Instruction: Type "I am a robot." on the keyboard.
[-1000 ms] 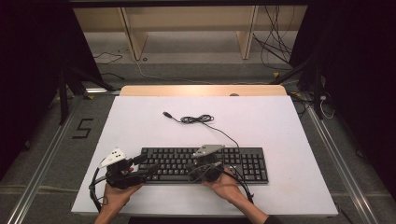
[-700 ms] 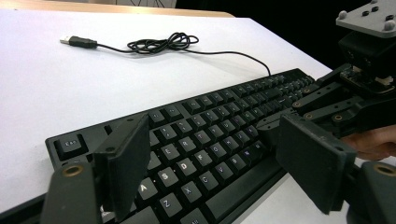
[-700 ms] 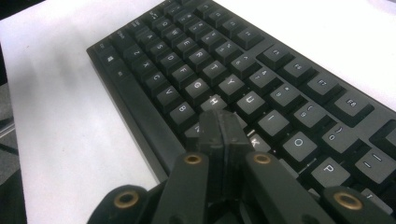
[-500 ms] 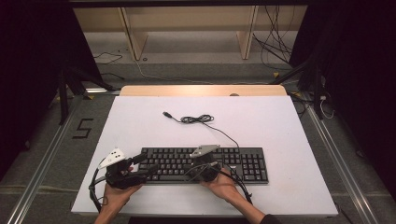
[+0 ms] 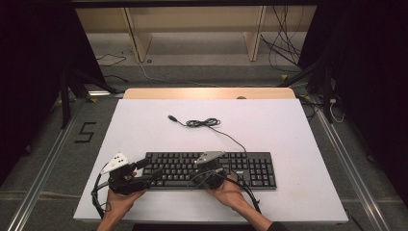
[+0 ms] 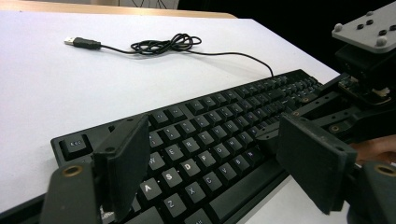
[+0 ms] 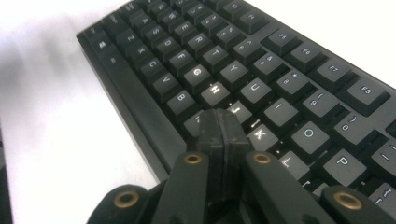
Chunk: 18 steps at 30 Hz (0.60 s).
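Pressed together with nothing between them, the jaws of the right gripper (image 7: 223, 122) hovered low over the letter keys of the black keyboard (image 5: 211, 168), their tips above the stretch around the J key (image 7: 241, 112); whether they touched a key could not be told. In the high view the right gripper (image 5: 208, 169) sat over the keyboard's middle, with the person's right hand (image 5: 230, 192) behind it at the near edge. The left gripper (image 6: 205, 163) stood wide apart over the keyboard's left end, its jaws straddling the left-hand letter rows and gripping nothing.

That keyboard lay flat on the white table (image 5: 298, 144), near the front edge, its long axis running left to right across the table and its key rows facing the person. Its thin black cable (image 5: 238, 142) left the far edge and ran away toward the back, gathered into a small loose coil (image 5: 202, 123) and ended in a USB plug (image 5: 171, 117) pointing to the far left.

Bare white surface lay beyond the keyboard on the far side, and broad margins to its right and left. Only a narrow strip separated it from the table's near edge, where both hands rested.
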Each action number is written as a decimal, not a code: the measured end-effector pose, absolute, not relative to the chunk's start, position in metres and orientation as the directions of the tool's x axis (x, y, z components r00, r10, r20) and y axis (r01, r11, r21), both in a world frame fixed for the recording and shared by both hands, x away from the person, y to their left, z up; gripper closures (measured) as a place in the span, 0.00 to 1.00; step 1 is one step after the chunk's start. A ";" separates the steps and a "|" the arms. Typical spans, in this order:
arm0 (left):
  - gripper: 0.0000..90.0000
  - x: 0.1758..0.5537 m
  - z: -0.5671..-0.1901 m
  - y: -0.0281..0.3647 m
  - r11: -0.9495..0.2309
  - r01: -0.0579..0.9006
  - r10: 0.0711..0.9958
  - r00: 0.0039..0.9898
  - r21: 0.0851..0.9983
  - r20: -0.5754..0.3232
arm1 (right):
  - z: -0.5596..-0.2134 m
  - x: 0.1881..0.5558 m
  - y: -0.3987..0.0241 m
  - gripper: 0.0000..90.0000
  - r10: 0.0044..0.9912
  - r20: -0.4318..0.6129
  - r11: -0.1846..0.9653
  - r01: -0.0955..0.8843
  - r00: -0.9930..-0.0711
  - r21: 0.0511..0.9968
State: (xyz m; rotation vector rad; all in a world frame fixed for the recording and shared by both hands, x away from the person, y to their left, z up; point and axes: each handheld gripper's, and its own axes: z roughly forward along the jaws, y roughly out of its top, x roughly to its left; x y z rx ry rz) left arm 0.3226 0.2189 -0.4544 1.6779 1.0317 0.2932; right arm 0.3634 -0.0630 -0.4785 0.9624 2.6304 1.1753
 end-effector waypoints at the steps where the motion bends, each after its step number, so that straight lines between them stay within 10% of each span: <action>1: 0.28 0.323 -0.454 0.219 -0.030 0.481 0.749 0.591 0.876 -0.298 | -0.478 0.364 -0.064 0.98 0.585 0.164 0.493 0.509 -0.794 0.706; 13: 0.28 0.323 -0.455 0.220 -0.029 0.483 0.754 0.586 0.875 -0.298 | -0.469 0.363 -0.072 0.88 0.580 0.204 0.427 0.508 -0.788 0.748; 18: 0.28 0.323 -0.455 0.220 -0.024 0.483 0.754 0.584 0.875 -0.301 | -0.466 0.362 -0.074 0.69 0.565 0.225 0.410 0.507 -0.794 0.759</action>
